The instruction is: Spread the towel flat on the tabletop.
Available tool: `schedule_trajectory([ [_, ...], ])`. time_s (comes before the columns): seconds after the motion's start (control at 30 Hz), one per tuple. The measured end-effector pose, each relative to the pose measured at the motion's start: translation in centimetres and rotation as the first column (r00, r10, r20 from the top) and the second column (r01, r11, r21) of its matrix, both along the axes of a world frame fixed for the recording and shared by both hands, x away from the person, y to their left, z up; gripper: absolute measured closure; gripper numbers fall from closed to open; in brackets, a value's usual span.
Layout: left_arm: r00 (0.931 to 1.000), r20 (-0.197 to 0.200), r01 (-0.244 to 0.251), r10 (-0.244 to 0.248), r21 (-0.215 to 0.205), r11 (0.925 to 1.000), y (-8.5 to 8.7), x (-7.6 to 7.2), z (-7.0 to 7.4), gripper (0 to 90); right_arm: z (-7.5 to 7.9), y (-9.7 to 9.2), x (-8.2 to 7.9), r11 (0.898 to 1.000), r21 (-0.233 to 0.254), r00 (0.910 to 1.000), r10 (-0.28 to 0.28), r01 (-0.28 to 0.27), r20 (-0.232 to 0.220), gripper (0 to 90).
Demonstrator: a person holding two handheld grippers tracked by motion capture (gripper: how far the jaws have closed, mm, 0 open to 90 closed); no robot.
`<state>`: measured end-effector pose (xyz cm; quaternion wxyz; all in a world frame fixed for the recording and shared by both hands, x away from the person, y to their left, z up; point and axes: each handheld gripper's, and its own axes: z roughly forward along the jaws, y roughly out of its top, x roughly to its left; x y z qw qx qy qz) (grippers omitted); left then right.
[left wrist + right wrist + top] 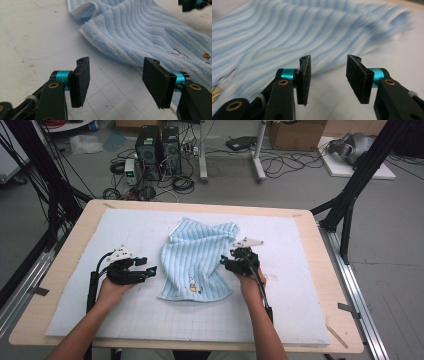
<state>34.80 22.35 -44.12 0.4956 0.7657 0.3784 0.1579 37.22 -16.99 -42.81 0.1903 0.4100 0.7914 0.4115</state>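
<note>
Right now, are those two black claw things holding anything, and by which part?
Nothing is held. The left gripper and right gripper both have jaws apart with only the mat between them; the blue towel lies loose on the table.

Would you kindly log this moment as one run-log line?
towel: rumpled on mat | left gripper: open, empty, beside towel edge | right gripper: open, empty, at towel's other edge

- Towel [287, 32]: smeared by motion blur in the right gripper view; stripes run together, far corner indistinct.
- Embroidered figure [193, 282]: too small to identify from the high view; cut by the right gripper view's left edge.
</note>
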Motion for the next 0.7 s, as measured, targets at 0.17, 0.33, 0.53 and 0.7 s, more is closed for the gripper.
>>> schedule_trajectory([
  [0.17, 0.9999, 0.0, -0.015, 0.015, -0.011, 0.9998, 0.0, -0.3, 0.1, 39.4, -1.9, 1.2, -1.7, 0.995, -0.051, 0.994, 0.088, -0.091, -0.065, 68.2],
  [0.33, 0.9999, -0.004, -0.015, 0.015, -0.013, 0.9998, 0.0, -0.7, 0.0, 40.1, -1.6, 1.2, -2.4, 0.99, -0.113, 0.9944, 0.082, -0.089, -0.067, 87.0],
  [0.53, 0.9997, -0.023, -0.002, 0.002, 0.002, 1.0, -0.1, -1.5, -0.5, 41.7, -1.2, -2.8, -4.7, 0.982, -0.185, 0.9985, -0.037, 0.029, -0.041, 87.2],
  [0.7, 0.9993, -0.035, 0.016, -0.016, 0.011, 0.9998, -0.9, -2.3, -0.6, 43.8, -1.2, -5.8, -6.9, 0.983, -0.154, 0.994, -0.105, 0.099, -0.031, 83.6],
])
